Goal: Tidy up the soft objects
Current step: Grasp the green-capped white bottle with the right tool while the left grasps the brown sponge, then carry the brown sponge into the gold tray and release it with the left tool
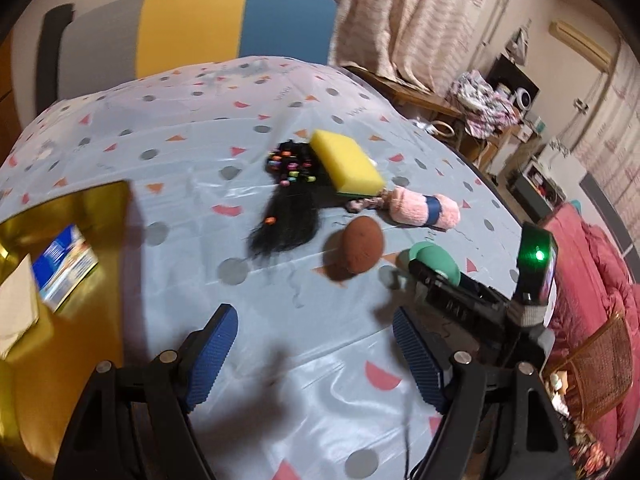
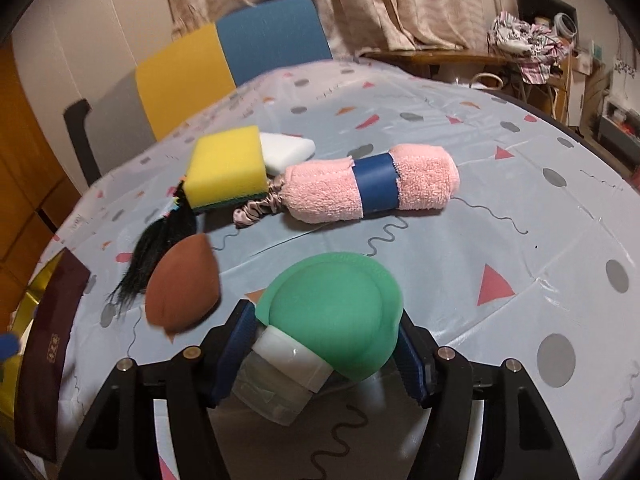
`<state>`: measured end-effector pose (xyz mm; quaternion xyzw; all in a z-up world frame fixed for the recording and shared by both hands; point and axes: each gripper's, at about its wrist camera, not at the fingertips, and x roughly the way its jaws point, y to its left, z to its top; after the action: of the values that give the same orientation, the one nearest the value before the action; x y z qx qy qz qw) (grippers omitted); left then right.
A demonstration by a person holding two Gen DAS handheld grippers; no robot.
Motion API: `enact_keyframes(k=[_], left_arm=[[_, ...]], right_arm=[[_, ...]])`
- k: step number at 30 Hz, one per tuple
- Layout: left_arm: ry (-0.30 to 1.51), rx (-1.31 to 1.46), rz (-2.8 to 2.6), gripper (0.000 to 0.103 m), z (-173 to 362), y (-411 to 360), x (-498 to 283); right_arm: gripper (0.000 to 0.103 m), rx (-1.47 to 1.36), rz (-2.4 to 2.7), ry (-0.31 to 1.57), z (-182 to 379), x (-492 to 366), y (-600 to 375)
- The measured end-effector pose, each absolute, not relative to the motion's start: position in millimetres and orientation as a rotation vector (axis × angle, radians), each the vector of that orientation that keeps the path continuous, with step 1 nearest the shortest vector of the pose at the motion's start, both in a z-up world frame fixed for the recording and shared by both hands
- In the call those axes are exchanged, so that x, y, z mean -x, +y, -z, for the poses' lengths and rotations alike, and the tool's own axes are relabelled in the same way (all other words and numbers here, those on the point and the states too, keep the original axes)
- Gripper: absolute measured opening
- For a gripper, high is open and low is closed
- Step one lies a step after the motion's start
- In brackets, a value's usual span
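Green and rubbery, the domed puff (image 2: pixel 336 312) sat between the right claw (image 2: pixel 326 344) pads, gripped at both sides with its white base under it, so the counter (image 2: pixel 500 216) goods lay beyond it. Left of the puff lay the brown pouch (image 2: pixel 182 286), felt-like and oval. Past the puff, the pink towel roll (image 2: pixel 372 182), terry with a blue band, ran crosswise, nearer the right hand. Left claw (image 1: pixel 316 360) stood wide open, empty. Gold box (image 1: pixel 60 264) lay far left of the puff, probably the bin.
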<state>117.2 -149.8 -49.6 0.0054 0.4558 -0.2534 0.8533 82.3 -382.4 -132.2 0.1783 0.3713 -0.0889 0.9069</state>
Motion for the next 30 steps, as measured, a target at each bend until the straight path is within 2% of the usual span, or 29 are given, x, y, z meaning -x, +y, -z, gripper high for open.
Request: enact_keyframes(k=[17, 18, 21, 30], left_arm=[[0.998, -0.278, 0.513, 0.081, 105.2, -259.8, -198.5], [1.001, -0.288, 0.515, 0.076, 109.8, -261.5, -200.7], [1.035, -0.295, 0.539, 0.045, 123.9, -261.3, -202.5], [1.002, -0.114, 0.579, 0.043, 112.3, -222.4, -176.6]], right_arm=[[0.067, -0.448, 0.160, 0.705, 138.1, -80.2, -392.0], [0.067, -0.448, 0.160, 0.704, 138.1, -79.9, -392.0], [0.067, -0.451, 0.159, 0.701, 138.5, -79.5, -392.5], [0.067, -0.448, 0.160, 0.699, 138.8, -79.2, -392.3]])
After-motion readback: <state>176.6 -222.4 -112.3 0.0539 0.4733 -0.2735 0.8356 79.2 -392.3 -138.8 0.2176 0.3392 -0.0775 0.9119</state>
